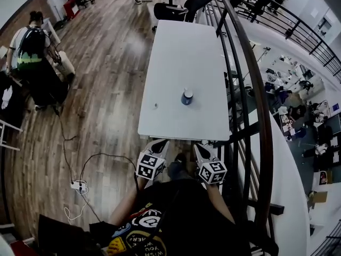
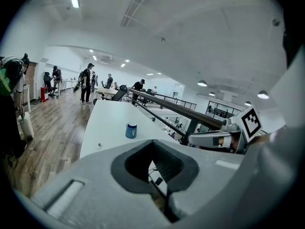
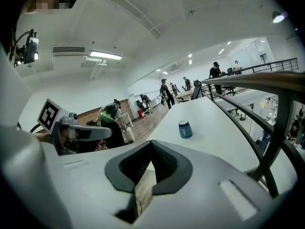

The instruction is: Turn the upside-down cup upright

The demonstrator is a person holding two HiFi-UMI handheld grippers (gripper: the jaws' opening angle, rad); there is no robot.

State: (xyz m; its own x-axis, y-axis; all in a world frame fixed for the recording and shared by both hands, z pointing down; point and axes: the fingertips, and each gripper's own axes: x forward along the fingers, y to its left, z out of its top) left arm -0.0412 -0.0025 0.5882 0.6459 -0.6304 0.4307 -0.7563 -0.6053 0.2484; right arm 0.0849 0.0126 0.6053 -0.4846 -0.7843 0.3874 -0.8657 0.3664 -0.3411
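A blue cup [image 1: 187, 96] stands upside down, its pale base upward, near the right edge of a long white table [image 1: 181, 47]. Both grippers hang short of the table's near end, well apart from the cup. My left gripper [image 1: 159, 143] is shut with nothing in it, and so is my right gripper [image 1: 200, 148]. In the left gripper view the cup [image 2: 131, 130] sits far ahead of the closed left gripper [image 2: 152, 149]. The right gripper view shows the cup [image 3: 185, 129] beyond the closed right gripper [image 3: 151, 149], on the table [image 3: 219, 128].
A dark metal railing [image 1: 250, 89] runs along the table's right side. Office chairs [image 1: 184, 7] stand at the far end. A tiny object [image 1: 155, 105] lies on the table's left part. A power strip [image 1: 79, 185] with cables lies on the wooden floor. People stand at the left.
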